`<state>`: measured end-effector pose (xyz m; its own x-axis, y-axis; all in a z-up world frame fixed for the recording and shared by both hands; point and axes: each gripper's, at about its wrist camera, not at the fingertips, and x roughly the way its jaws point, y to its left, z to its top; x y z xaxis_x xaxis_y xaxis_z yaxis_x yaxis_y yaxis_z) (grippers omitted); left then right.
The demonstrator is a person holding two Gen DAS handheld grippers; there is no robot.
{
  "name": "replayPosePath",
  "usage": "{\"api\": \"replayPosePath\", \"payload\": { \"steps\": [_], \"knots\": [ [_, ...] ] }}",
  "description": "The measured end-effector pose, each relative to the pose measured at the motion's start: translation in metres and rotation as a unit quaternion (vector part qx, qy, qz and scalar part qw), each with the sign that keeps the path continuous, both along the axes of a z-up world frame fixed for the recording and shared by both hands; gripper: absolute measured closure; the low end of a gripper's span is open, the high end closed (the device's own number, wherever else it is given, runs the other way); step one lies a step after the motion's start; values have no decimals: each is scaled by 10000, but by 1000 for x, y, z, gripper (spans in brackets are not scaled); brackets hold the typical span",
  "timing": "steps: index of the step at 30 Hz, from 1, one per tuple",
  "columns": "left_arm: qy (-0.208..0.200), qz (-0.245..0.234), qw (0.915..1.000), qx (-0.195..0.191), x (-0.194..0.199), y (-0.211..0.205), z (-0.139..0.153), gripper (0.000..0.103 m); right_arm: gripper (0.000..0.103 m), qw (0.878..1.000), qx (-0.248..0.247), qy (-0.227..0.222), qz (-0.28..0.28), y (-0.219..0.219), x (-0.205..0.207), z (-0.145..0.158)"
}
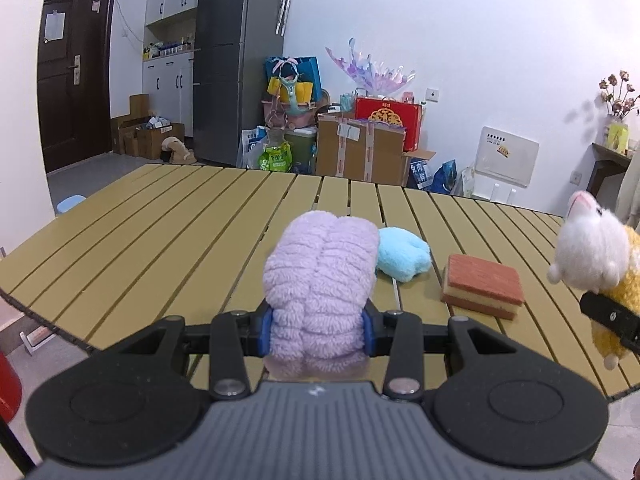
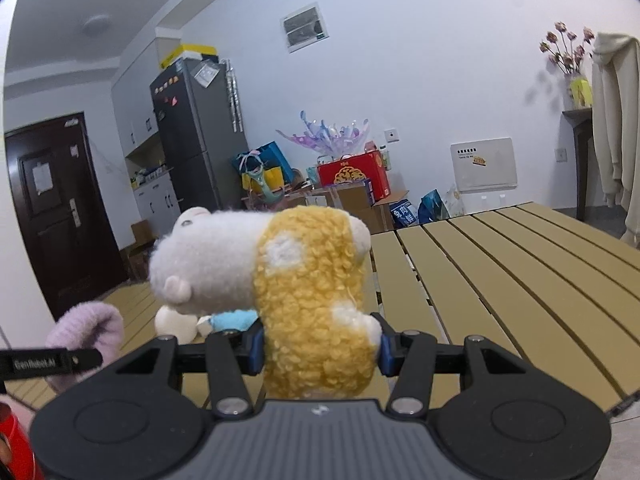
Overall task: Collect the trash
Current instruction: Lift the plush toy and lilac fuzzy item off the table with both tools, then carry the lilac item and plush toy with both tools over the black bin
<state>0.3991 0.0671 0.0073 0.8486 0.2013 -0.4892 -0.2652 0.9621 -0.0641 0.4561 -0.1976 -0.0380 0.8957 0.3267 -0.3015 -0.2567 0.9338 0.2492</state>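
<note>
My left gripper (image 1: 319,330) is shut on a fuzzy lilac plush (image 1: 320,280), held above the slatted yellow table (image 1: 160,232). My right gripper (image 2: 320,350) is shut on a yellow and white plush animal (image 2: 312,292), lifted over the table's near edge. That animal (image 1: 592,256) also shows at the right edge of the left wrist view, with a right fingertip (image 1: 610,316) across it. The lilac plush (image 2: 88,332) shows at the lower left of the right wrist view. On the table lie a light blue plush (image 1: 404,254) and an orange and yellow sponge (image 1: 484,286).
A red container (image 2: 16,440) stands low at the left, beside the table. A pale blue stool (image 1: 70,203) sits left of the table. Boxes and bags (image 1: 360,148) crowd the far wall next to a grey fridge (image 1: 232,64). A cream garment (image 2: 616,128) hangs at the right.
</note>
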Motion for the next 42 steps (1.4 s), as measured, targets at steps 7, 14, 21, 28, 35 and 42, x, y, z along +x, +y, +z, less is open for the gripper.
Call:
{"api": "replayPosePath", "payload": {
  "steps": [7,14,21,28,35,42],
  "knots": [
    [-66,-122,9999,13,-46,-5,15,63,53,9995,-276,67,154,-3,-50,11],
    [-32,-216,9997,119,-91,-14,20,63,53,9982,-493,136,305,-3,-111,12],
    [17,-318,9995,90,-139,-24,15,63,53,9969,-607,264,415,-10,-165,8],
    [59,-383,9992,42,-182,-34,0,63,53,9950,-770,397,507,-9,-213,-1],
    [403,-516,9977,143,-209,-43,-32,63,53,9911,-939,668,667,-2,-251,-20],
    [738,-647,9950,189,-231,-50,-65,63,53,9855,-1178,932,791,1,-280,-42]
  ]
}}
